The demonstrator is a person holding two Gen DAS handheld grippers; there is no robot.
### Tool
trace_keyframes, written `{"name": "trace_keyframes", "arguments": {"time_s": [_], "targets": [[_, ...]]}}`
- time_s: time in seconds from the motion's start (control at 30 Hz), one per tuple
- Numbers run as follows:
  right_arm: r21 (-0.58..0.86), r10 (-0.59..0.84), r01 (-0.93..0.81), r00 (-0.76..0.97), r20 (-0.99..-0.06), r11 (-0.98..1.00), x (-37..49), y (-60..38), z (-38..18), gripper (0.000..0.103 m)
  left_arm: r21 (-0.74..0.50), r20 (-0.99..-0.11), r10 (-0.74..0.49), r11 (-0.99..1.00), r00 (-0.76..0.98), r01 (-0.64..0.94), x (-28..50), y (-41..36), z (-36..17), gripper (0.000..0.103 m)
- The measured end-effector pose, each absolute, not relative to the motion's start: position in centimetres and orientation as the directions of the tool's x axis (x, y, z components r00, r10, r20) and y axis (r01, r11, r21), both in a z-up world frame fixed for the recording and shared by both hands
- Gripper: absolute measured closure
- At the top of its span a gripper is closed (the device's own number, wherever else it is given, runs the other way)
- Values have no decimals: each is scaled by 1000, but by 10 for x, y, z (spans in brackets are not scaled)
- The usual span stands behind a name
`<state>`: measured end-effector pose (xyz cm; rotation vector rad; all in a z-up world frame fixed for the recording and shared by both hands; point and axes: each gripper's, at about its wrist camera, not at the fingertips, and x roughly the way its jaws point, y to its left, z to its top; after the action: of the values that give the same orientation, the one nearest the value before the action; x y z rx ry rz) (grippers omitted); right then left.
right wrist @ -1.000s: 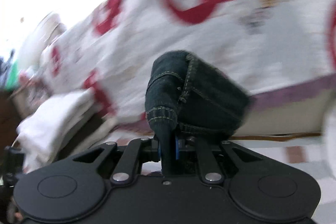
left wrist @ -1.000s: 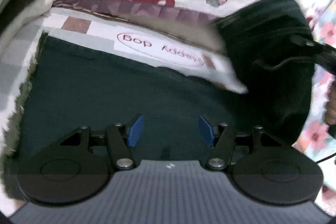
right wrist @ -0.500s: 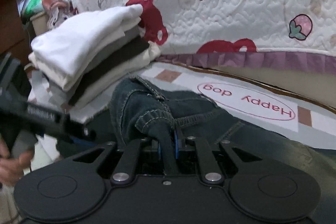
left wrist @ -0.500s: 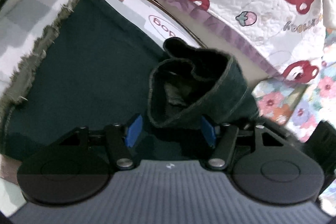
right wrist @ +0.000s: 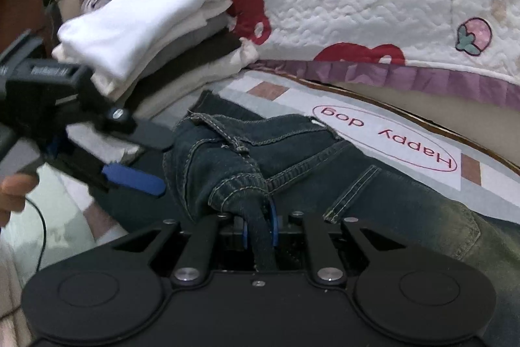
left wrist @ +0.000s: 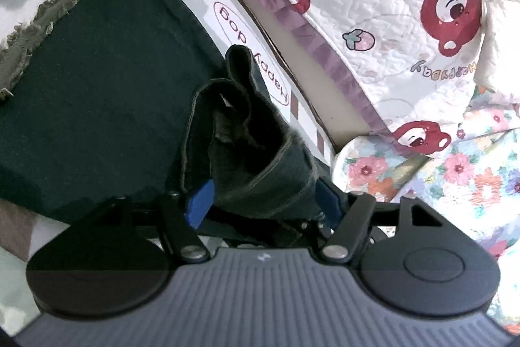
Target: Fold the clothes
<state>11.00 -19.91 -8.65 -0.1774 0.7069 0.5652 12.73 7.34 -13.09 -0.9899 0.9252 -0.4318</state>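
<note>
Garment: we are working on dark denim jeans (right wrist: 292, 158), spread on the mat printed "Happy dog" (right wrist: 386, 139), with the frayed hem (left wrist: 48, 8) lying flat at the far end in the left wrist view.
Where it lies: the waistband end is lifted and doubled over the flat leg panel, just in front of the quilted cover with red bears (right wrist: 357, 5).
Right gripper (right wrist: 259, 230): we have it pinched tight on a thick fold of the waistband, which sticks out between the blue pads.
Left gripper (left wrist: 263, 200): its jaws have just been opening and stand apart; a bunch of denim sits between them, and we see no pad pressing on it.
Handling: we judge the denim heavy and stiff for cloth. It holds a crease, sags under its own weight and is not slippery.
Where to grip: we think seams, waistband and belt loops are the best holds, since the layered stitching gives the pads something firm.
Risk: a bulky fold may spring open when let go, so we would press it flat.
Nearby: a stack of folded clothes (right wrist: 146, 31) sits just beyond the jeans.
</note>
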Motion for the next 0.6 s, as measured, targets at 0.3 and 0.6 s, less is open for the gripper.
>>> {"name": "trace_keyframes", "arguments": {"time_s": [0.3,0.6], "targets": [[-332,309,-704,617,-723,628,69,-164,-105,82,-798,-558,-646,591,521,-121,131,70,-140,33],[-575,245,-700,699,-672,423,29,-127,-112,57,-781,-601,-655,603,459,-162,137,63,-156,33]]}}
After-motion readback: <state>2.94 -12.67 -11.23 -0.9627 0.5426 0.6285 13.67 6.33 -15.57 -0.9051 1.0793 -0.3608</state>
